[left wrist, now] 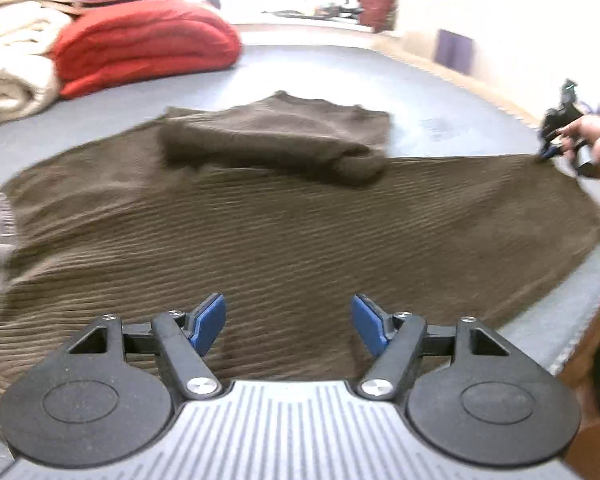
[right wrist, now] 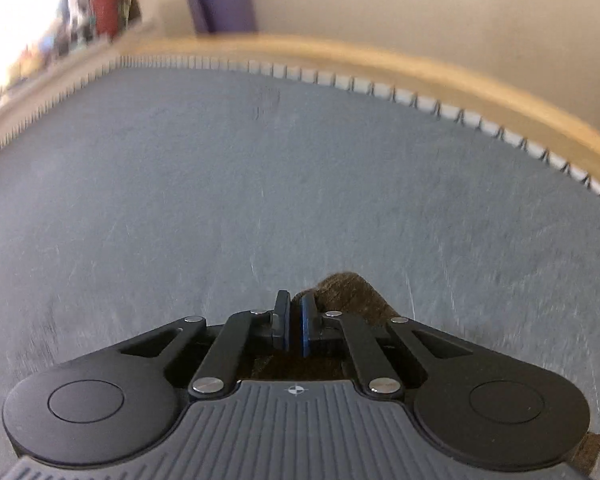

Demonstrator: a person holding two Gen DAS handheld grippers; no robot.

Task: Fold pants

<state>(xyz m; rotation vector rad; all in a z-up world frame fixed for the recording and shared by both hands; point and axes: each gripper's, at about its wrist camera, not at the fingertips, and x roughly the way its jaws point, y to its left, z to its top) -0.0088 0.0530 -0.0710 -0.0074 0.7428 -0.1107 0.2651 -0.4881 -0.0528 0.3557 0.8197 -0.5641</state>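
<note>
Lying spread across the grey mat (right wrist: 260,184): brown corduroy pants (left wrist: 284,232), one part folded back on top at the far side, red quilt (left wrist: 144,46) and cream blanket (left wrist: 12,64) stacked well apart at far left. Hovering over the near pants: left gripper (left wrist: 288,326), jaws wide apart, gripping nothing. Pinching the pants' far-right corner near the mat's wooden edge (right wrist: 380,64): right gripper (right wrist: 294,326), jaws nearly closed on fabric, open mat lying ahead.

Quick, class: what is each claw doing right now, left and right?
Left claw: open, empty, over the pants.
Right claw: closed on a corner of the pants.
</note>
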